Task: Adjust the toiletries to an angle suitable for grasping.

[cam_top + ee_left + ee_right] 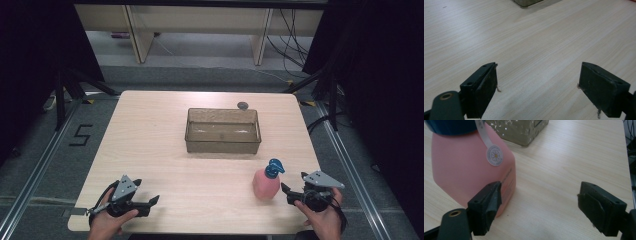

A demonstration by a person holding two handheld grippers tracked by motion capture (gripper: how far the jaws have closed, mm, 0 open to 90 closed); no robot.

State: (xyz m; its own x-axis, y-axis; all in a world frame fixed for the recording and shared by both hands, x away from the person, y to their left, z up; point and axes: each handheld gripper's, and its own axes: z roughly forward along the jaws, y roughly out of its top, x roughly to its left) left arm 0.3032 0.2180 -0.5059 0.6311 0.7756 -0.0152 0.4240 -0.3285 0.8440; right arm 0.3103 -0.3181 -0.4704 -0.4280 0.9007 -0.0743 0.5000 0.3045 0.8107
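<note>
An approach is judged under way: the right gripper (pixel 292 194), spread wide and empty, is held just beside the pink spray bottle (pixel 265 182) standing upright on the tabletop (pixel 150 140); centring comes next. The left gripper (pixel 150 202) is likewise wide, empty.

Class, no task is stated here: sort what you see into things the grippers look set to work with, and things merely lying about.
Likely in play:
pink bottle, beside the open right gripper
clear bin
open left gripper

Lying about:
small dark round object behind the bin
cables on the floor
</note>
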